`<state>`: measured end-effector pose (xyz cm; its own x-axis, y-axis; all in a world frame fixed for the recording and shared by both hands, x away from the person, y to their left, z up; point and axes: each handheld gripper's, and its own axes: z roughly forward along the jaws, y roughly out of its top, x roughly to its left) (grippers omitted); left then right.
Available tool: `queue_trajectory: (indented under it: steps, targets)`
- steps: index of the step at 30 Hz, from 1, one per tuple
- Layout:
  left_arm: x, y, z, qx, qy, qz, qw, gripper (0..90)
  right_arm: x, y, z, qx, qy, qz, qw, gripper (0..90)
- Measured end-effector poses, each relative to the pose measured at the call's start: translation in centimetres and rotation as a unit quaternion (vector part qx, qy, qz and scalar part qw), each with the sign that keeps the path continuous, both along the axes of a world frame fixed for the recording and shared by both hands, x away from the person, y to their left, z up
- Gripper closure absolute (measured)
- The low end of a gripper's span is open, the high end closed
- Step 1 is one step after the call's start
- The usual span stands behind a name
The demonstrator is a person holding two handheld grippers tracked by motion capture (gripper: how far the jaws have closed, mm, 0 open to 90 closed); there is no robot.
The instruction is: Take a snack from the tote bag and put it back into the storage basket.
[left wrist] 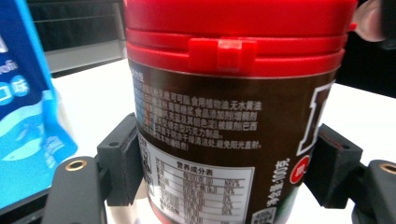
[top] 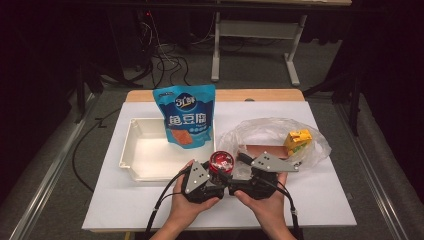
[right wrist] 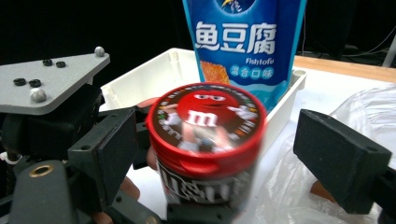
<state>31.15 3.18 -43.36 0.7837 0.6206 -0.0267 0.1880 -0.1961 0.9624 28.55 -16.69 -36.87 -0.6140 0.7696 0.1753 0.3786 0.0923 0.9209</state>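
White bench before us carries one tray, one blue pouch, one plastic bag. Our left tool seemingly clamps one red-lidded jar; our right tool stands apart around it.

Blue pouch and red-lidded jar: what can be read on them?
Pouch: "鱼豆腐", "Fishtofu" below; smaller line blurred.
Jar lid: white "m" on a red candy figure.
Jar label: "营养成分表" over a table, "净含量:100克" along the side; the fine print is too small to read.

Blue snack pouch upright in white tray — yellow carton inside plastic bag.
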Motion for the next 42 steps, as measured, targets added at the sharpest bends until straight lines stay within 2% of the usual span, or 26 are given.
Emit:
queue_trajectory:
  steps: [5, 12, 18, 20, 24, 28, 35, 37, 42]
  targets:
    - [0.6, 1.1, 0.0, -0.003, 0.005, 0.015, 0.9999, 26.4, 0.0, -0.8, 0.4, 0.008, -0.01, -0.008, 0.9999, 14.2]
    - [1.3, 2.6, 0.0, -0.006, 0.003, 0.034, 0.9994, 26.4, 0.3, -2.1, 0.6, 0.018, -0.01, -0.024, 0.9995, 13.6]
    - [2.0, 3.7, -0.1, -0.009, 0.004, 0.052, 0.9986, 26.4, 0.6, -3.2, 0.4, 0.015, -0.011, -0.039, 0.9991, 13.3]
    - [2.5, 4.4, -0.2, -0.017, 0.004, 0.062, 0.9979, 26.5, 0.6, -3.7, 0.3, 0.013, -0.015, -0.043, 0.9989, 13.2]
    - [2.8, 5.2, -0.4, -0.019, 0.001, 0.075, 0.997, 26.4, 0.7, -4.4, 0.1, 0.011, -0.015, -0.053, 0.9984, 13.2]
    - [3.4, 6.3, -0.7, -0.024, 0.001, 0.096, 0.9951, 26.4, 0.5, -5.6, -0.2, 0.006, -0.014, -0.065, 0.9978, 13.4]
    - [4.1, 7.3, -1.1, -0.026, -0.005, 0.118, 0.9927, 26.4, 0.1, -8.1, -0.7, -0.002, -0.004, -0.086, 0.9963, 13.9]
    - [4.3, 7.4, -1.2, -0.02, -0.006, 0.124, 0.9921, 26.5, 0.0, -8.9, -0.9, -0.007, -0.004, -0.093, 0.9957, 14.0]
    - [4.7, 7.9, -1.6, -0.018, 0.002, 0.139, 0.9901, 26.5, -0.2, -10.5, -1.9, -0.001, 0.001, -0.11, 0.994, 14.5]
